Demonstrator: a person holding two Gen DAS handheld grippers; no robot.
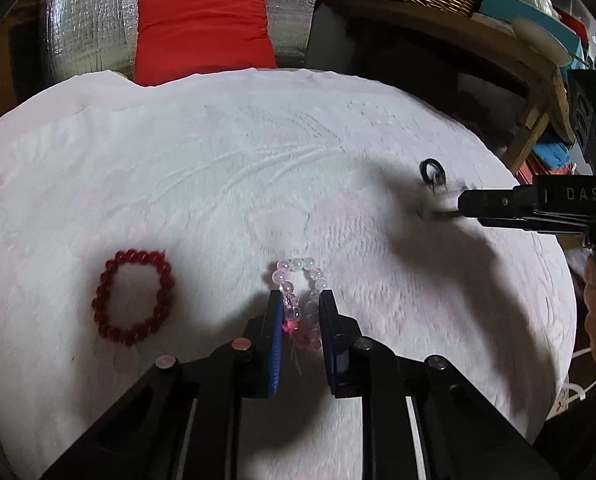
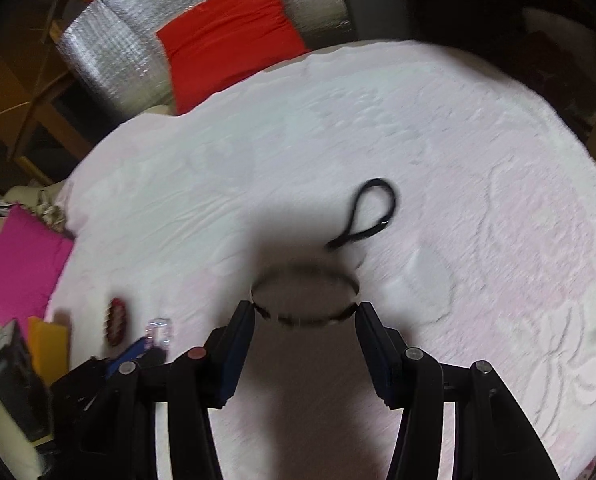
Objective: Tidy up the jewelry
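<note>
Bracelet [image 1: 298, 300] — pinched btw L gripper [image 1: 301, 300] pads | R gripper [image 2: 306, 310] grips bangle [image 2: 304, 296] ends

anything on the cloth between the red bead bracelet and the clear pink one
Nothing: in the left wrist view only bare white cloth separates the red bracelet from the clear pink bracelet.

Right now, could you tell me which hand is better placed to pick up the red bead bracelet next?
Left, probably. The red bead bracelet lies on the white cloth just beside the left gripper, though its fingers already clamp the clear bead bracelet. The right gripper sits far off, holding a thin ring bracelet.
</note>
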